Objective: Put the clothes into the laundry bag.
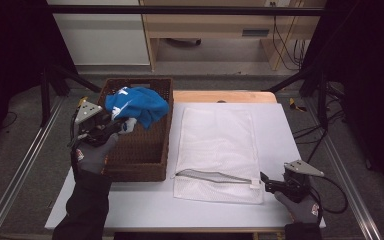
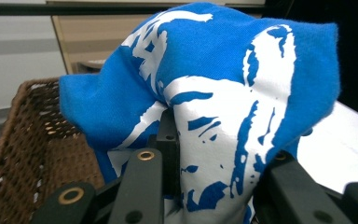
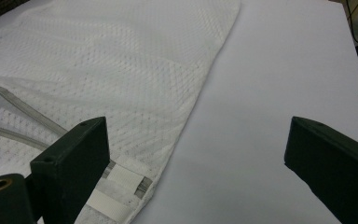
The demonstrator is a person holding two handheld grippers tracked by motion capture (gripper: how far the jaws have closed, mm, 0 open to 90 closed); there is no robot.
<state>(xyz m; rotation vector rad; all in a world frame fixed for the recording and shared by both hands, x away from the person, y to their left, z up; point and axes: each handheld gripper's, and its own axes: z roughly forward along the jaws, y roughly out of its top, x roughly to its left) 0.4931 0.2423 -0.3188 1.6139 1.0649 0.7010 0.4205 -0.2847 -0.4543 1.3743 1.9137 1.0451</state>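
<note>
Left gripper [image 1: 119, 126] raised over the near-left part of the wicker basket [image 1: 145, 157], its jaws clamped on a fold of the blue garment [image 1: 137, 105]; the garment, printed with white markings, hangs bunched from the jaw tips and spreads ahead of and to the right of them, above the basket's far half. In the left gripper view the blue garment [image 2: 205, 93] drapes over both black jaws, with the woven basket wall [image 2: 32, 140] below and to the left of them and the white table surface [image 2: 345, 144] to their right. Right gripper [image 1: 264, 181] low over the table [image 1: 145, 205] near its front right corner, jaws apart and holding nothing, pointed toward the near right corner of the white mesh laundry bag [image 1: 217, 145]. The bag lies flat just beyond and to the left of this gripper, its zipper [image 1: 215, 176] partly drawn back so that the mouth gapes along the near edge. In the right gripper view the mesh bag [image 3: 112, 74] reaches forward from the left jaw, its taped corner [image 3: 121, 186] just beside that jaw, while the right jaw stands over bare table [image 3: 270, 107].
</note>
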